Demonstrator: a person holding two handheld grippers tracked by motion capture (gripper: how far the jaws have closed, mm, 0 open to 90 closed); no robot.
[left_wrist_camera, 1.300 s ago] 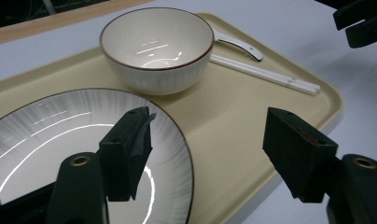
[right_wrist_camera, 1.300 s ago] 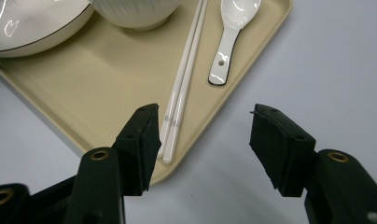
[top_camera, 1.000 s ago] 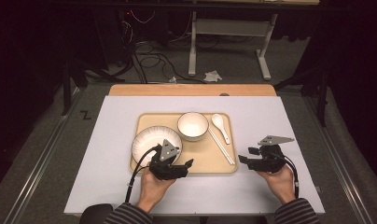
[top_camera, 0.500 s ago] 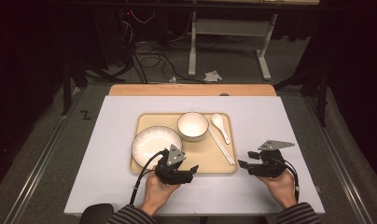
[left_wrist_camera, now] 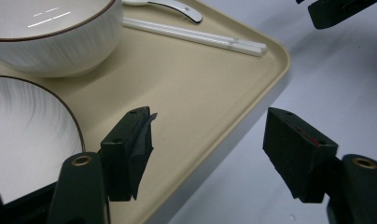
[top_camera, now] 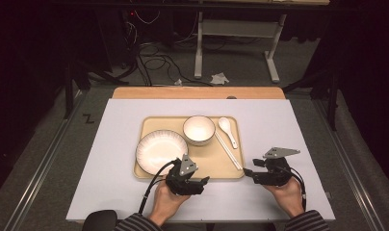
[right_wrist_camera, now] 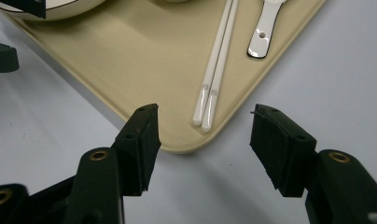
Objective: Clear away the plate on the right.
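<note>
Both your tools gape wide and empty: left tool (top_camera: pixel 205 180) straddles the tray's (top_camera: pixel 231 173) near rim, right tool (top_camera: pixel 247 172) faces its corner, seemingly to lift.

Table (top_camera: pixel 110 144) lit bright from overhead, bg dark, soft shadows, glare on bowl (left_wrist_camera: pixel 51 37), slight close-up blur.

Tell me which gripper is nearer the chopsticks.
Right. The right gripper sits just off the tray's near right corner, where the chopsticks end. The left gripper is at the tray's near edge, beside the plate, farther away.
</note>
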